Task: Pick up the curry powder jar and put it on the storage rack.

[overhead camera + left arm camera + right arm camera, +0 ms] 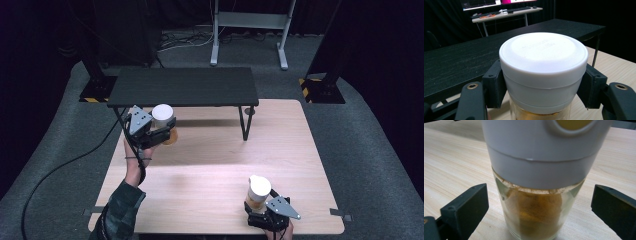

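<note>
Two glass spice jars with white lids hold amber powder. My left gripper [159, 133] [541, 87] is shut on the first jar [163, 118] [543, 52], its jaws clamping the lid from both sides. It holds the jar just in front of the black shelf's left end. The second jar [258, 193] [536, 212] stands upright on the wooden table [210, 165] near the front edge. My right gripper [261, 209] [539, 205] is open around it, one jaw on each side with a gap to the glass.
A low black shelf [182, 86] on thin legs stands across the back of the table. A black cable [65, 167] trails from the left gripper over the grey carpet. A grey metal stand [250, 30] is on the floor beyond the table.
</note>
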Action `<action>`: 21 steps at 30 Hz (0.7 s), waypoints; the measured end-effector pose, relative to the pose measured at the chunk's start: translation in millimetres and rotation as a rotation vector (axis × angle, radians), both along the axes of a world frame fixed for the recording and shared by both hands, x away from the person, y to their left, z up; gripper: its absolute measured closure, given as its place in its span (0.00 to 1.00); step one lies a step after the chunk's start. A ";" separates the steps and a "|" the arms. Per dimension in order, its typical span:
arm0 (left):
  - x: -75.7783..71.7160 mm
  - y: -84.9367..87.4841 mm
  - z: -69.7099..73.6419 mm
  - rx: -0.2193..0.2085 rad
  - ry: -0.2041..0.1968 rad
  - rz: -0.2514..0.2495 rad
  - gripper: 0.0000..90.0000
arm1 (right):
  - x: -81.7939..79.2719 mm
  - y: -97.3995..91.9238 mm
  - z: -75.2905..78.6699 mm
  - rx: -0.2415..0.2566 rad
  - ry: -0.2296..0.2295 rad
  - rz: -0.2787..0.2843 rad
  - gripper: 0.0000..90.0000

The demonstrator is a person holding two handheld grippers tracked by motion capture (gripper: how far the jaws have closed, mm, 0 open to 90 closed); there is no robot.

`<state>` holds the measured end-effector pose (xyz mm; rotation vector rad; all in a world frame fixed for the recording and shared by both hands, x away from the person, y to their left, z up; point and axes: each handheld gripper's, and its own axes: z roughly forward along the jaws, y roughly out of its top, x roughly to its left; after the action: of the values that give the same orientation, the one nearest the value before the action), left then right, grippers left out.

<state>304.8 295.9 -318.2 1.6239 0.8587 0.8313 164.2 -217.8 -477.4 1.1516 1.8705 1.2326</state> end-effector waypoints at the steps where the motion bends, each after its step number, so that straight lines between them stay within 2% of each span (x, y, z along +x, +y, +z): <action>1: 0.1 -0.1 0.6 0.000 -0.001 -0.002 0.37 | -0.1 0.1 0.0 0.000 0.000 -0.001 0.00; 12: 2.3 1.8 5.8 -0.008 -0.013 -0.025 0.37 | 0.1 0.1 0.1 0.000 0.001 0.000 0.00; 21: 2.5 1.5 10.3 0.006 -0.024 -0.028 0.37 | 0.6 0.0 0.5 0.000 0.003 0.001 0.00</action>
<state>307.3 297.4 -307.9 1.6245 0.8163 0.8327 164.9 -217.8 -477.0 1.1536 1.8738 1.2313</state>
